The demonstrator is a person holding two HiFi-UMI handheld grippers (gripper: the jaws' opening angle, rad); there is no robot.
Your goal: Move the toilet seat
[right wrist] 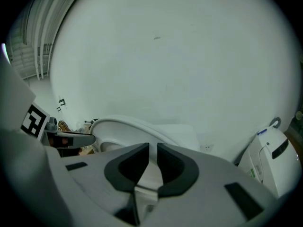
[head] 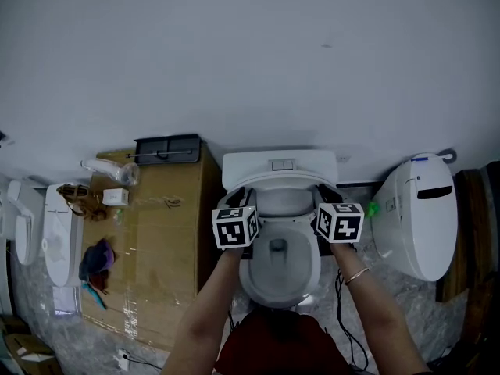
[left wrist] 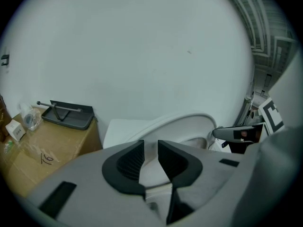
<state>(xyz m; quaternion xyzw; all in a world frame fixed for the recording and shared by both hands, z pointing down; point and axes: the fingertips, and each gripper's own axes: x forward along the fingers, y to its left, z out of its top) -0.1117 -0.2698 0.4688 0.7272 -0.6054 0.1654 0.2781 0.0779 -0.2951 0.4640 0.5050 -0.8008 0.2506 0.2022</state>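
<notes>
A white toilet stands against the wall, with its tank (head: 279, 165) at the back and its bowl (head: 279, 266) below me. The toilet seat (head: 285, 201) is a white ring, held tilted up off the bowl. My left gripper (head: 239, 199) is shut on the seat's left rim, and my right gripper (head: 323, 195) is shut on its right rim. In the left gripper view the seat (left wrist: 182, 126) curves away from between the dark pads of the left gripper (left wrist: 150, 157). The right gripper view shows the seat (right wrist: 124, 126) running between the pads of the right gripper (right wrist: 152, 162).
A cardboard box (head: 160, 237) stands close on the toilet's left, with a black tray (head: 167, 148) and small items on top. A second white toilet (head: 418, 213) is at the right, another white fixture (head: 58, 241) at the far left. A cable (head: 344, 311) lies on the floor.
</notes>
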